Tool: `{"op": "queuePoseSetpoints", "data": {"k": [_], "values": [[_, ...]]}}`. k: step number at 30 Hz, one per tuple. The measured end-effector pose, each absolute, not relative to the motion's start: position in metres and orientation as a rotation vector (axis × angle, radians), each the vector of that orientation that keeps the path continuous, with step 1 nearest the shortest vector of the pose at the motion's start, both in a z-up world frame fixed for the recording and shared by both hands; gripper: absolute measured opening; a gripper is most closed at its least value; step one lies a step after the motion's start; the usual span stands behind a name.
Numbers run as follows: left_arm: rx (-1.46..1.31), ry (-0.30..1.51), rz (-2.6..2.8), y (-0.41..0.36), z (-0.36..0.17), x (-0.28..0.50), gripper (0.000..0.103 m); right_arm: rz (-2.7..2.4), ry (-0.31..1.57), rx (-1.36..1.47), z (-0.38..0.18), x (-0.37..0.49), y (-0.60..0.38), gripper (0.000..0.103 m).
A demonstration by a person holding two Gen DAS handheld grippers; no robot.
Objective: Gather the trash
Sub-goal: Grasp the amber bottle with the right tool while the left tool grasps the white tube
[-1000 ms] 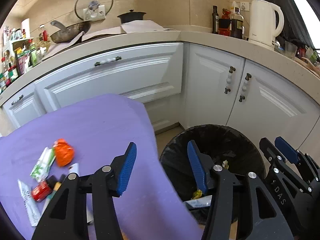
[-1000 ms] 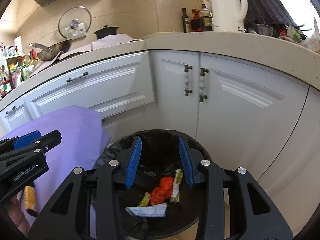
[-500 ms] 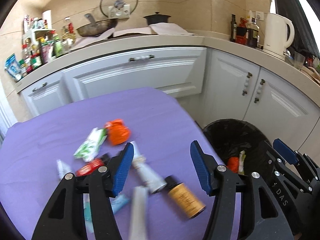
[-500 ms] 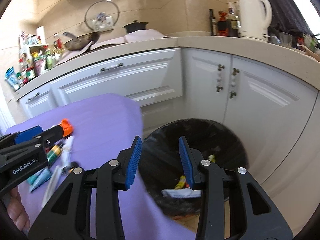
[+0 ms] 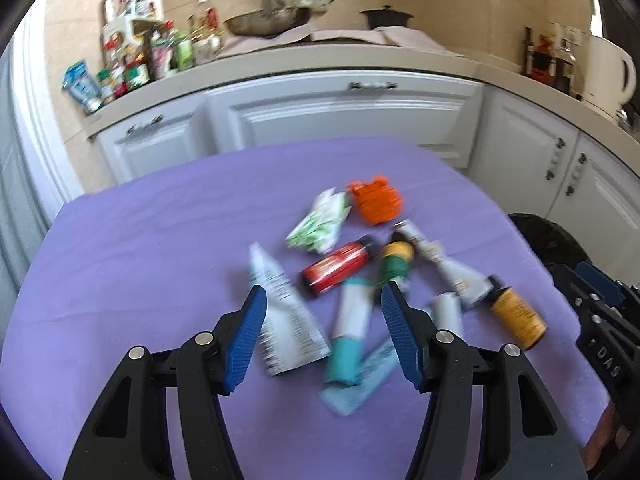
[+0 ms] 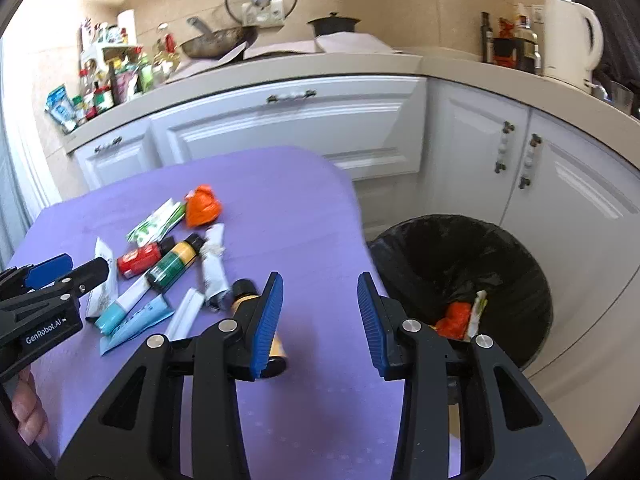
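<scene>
I am swinging both grippers away from the round bin lined with a black plastic bag (image 6: 460,280) and back over the table covered in purple cloth (image 5: 140,248). A second ago both cameras were looking into the bin; now the left one is centred on the litter, and the bin is sitting off to the right of the right gripper's jaws. This indicates one drop-off cycle is finished and the next pick is beginning.

The left gripper (image 5: 322,336) is released, its jaws standing apart with nothing between the pads. Slightly wider than a second ago, they are no longer opening. The right gripper (image 6: 318,320) is also released and empty, its gap unchanged.

Remaining trash relative to the left jaws:
- White flat printed tube (image 5: 284,316): just ahead of the left jaw.
- White tube with a teal end (image 5: 350,332): between the jaws, lying on a pale blue flat sachet (image 5: 360,380).
- Red cylindrical can (image 5: 338,266) and green-and-yellow bottle (image 5: 394,266): ahead of the jaws.
- Green-and-white crumpled wrapper (image 5: 320,226) and orange crumpled bag (image 5: 374,200): farther ahead.
- Amber bottle with a black cap (image 5: 514,316): right of the right jaw; in the right view it is lying partly behind that gripper's left jaw.

Some orange and green scraps (image 6: 460,316) are already lying in the bin. I judge the task well short of complete, as most items are remaining on the cloth.
</scene>
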State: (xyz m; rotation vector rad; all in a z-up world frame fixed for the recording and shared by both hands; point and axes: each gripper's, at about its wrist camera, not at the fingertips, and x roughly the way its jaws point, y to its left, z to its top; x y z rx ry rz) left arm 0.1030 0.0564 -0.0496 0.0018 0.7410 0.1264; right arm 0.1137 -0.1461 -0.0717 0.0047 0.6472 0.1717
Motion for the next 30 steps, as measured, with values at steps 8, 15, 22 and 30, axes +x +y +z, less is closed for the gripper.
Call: {"op": "queuePoseSetpoints", "data": {"k": [8,15,22,30], "values": [[-0.031,0.786,0.164,0.085,-0.063,0.094,0.059,0.227,0.728,-0.049,-0.082,0.116,-0.121,0.038],[-0.051,0.803,0.154,0.09,-0.068,0.088,0.061,0.248,0.824,-0.093,-0.097,0.122,-0.108,0.038],[-0.043,0.802,0.119,0.077,-0.068,0.085,0.063,0.26,0.843,-0.12,-0.103,0.121,-0.102,0.023],[-0.013,0.781,0.05,0.042,-0.066,0.081,0.064,0.238,0.811,-0.05,-0.1,0.112,-0.122,0.023]]}}
